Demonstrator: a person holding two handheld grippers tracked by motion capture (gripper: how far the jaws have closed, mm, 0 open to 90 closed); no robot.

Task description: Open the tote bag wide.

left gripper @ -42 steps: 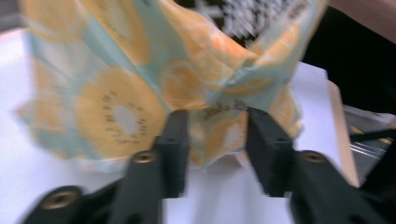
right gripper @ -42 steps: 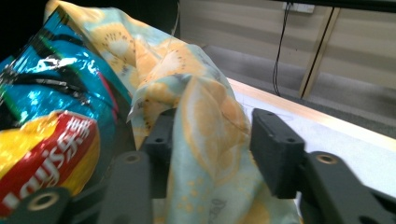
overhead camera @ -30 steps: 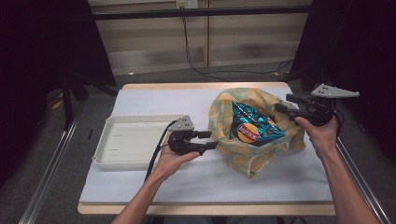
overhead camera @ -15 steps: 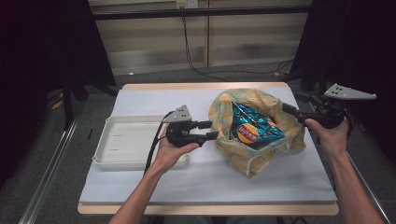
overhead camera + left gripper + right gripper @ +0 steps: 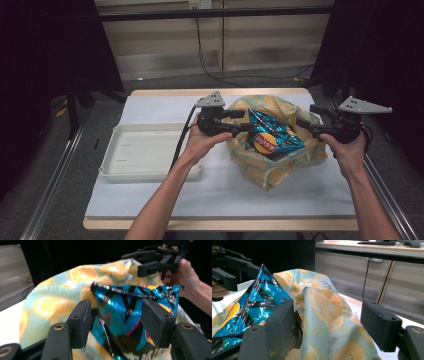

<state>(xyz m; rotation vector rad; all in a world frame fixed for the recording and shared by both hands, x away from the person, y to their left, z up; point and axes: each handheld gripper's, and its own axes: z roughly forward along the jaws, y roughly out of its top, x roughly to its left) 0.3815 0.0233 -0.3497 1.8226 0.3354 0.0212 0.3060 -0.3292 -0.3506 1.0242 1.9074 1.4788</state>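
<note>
A cloth bag [image 5: 285,165] printed with orange slices sits on the table's right half, and a shiny blue chip packet [image 5: 270,137] stands up out of its mouth. My left gripper [image 5: 243,121] points right at the bag's left rim. Its jaws have just been opening, and in the left gripper view the chip packet [image 5: 130,307] stands between them [image 5: 118,322] without the pads pressing on it. My right gripper [image 5: 306,116] points left at the bag's right rim. Its jaws have been opening too, with the bag's cloth [image 5: 324,315] loose between them [image 5: 330,322].
A shallow white tray [image 5: 145,150] lies on the white mat at the table's left. Each gripper's view shows the other beyond the bag: the right gripper [image 5: 142,261], the left gripper [image 5: 227,268]. Dark curtains flank the table.
My left hand has risen and moved right, from beside the tray to the bag's left rim, and its jaws stand wider. The right hand has hardly shifted.
</note>
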